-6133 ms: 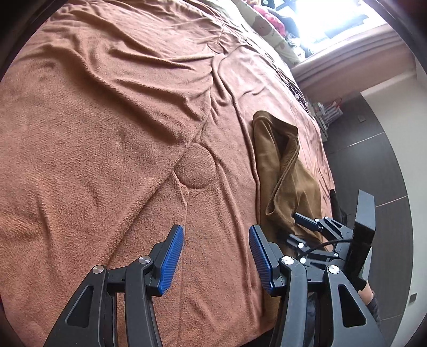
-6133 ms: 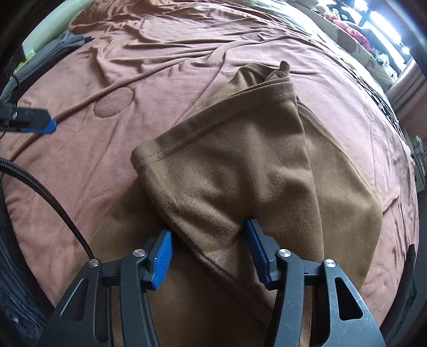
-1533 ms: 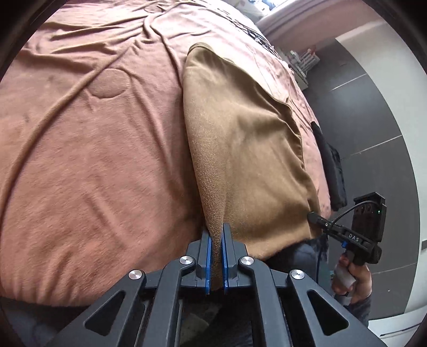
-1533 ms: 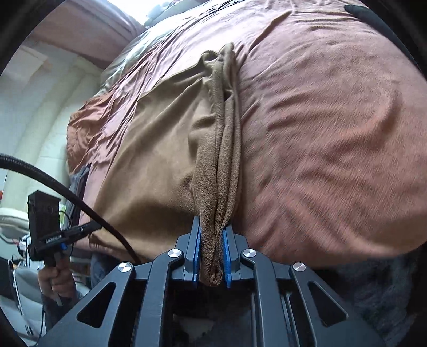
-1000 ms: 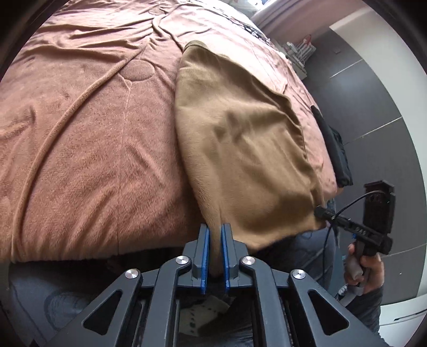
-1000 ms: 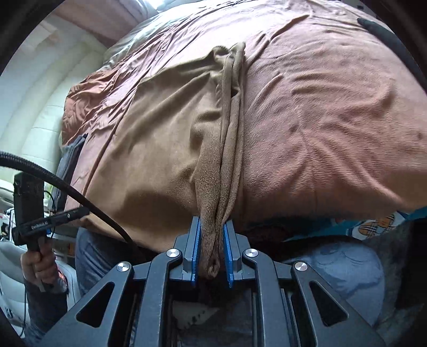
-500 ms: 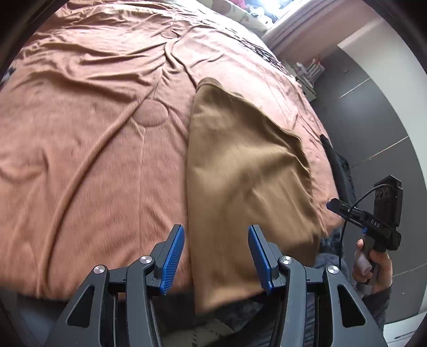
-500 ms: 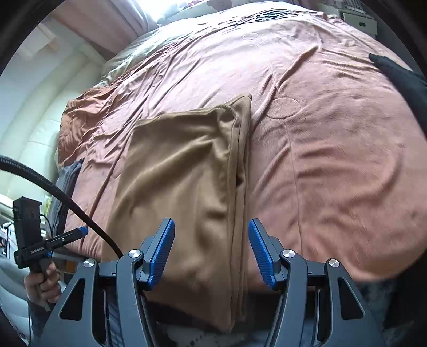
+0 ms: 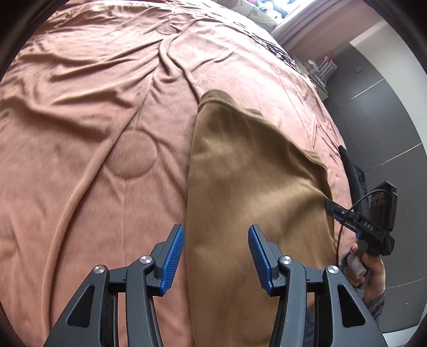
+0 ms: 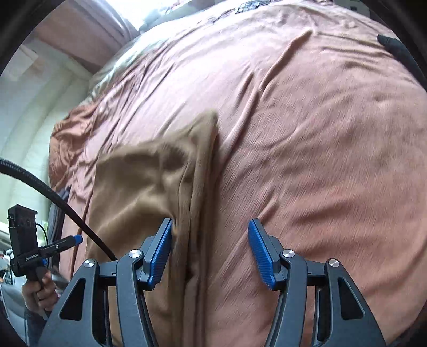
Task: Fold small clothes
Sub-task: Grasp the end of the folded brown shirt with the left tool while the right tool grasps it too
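One tan-brown plush folded garment [image 9: 248,202] lies on one rust-brown fleece bedspread [image 9: 93,112]. There are two handheld grippers, each with two blue-ribbed pads on black fingers: the left gripper [image 9: 216,256] and the right gripper [image 10: 210,253]. One round stitched circle [image 9: 132,154] shows left of the garment, and a second one [image 9: 166,29] at the far end.

Rumpled rust-brown bedspread [image 9: 101,128] with a stitched circle [image 9: 132,154] across the bed; patterned pillow [image 9: 253,13] at the far edge, black item [image 9: 351,170] at the side, pale curved wall [image 10: 29,106].
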Demonstrator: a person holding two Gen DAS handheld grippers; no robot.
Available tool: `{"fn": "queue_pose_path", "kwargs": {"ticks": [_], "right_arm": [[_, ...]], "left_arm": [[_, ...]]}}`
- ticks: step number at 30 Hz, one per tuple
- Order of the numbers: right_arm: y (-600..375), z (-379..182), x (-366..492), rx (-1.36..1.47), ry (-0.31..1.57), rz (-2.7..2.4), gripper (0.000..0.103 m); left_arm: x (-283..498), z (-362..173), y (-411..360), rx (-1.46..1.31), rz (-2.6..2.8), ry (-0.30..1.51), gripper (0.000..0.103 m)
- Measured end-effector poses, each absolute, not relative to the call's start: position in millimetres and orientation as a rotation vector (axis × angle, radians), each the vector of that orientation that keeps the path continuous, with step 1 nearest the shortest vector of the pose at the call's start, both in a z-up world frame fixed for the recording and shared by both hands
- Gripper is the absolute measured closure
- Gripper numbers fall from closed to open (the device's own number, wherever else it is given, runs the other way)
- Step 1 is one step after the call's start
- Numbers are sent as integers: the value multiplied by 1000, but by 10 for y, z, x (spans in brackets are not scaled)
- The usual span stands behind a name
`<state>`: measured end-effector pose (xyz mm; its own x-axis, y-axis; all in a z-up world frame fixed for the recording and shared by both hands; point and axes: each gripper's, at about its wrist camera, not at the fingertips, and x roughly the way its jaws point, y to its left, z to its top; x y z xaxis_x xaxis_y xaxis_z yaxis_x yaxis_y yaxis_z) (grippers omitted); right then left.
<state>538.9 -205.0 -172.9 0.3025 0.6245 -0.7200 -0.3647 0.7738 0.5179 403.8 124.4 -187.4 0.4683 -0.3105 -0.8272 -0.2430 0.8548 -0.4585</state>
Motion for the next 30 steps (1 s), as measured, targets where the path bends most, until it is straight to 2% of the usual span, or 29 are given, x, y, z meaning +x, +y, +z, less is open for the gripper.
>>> {"fn": "queue_pose_path", "kwargs": {"ticks": [6,10,14,24,30], "right_arm": [[-2039,-1826,5435,339,1067,692,57],[-1971,-1866,5499,358,1076,718,57],[-1990,-1909,5657,381,1099,716,64],[-1998,-1912,5763,450,1100,684,66],[-2067,-2012,5752,541,1169,793,66]], "left_arm": [[4323,-1871,1335,-559,-36,1090,51],[4538,-1881,1374,-545,-34,1088,51],[4720,-1929,1392,-526,-33,1078,51],[5045,-2126,1621,-590,29,1063,56],[5057,-2117,1662,-633,0,1079,57]]}}
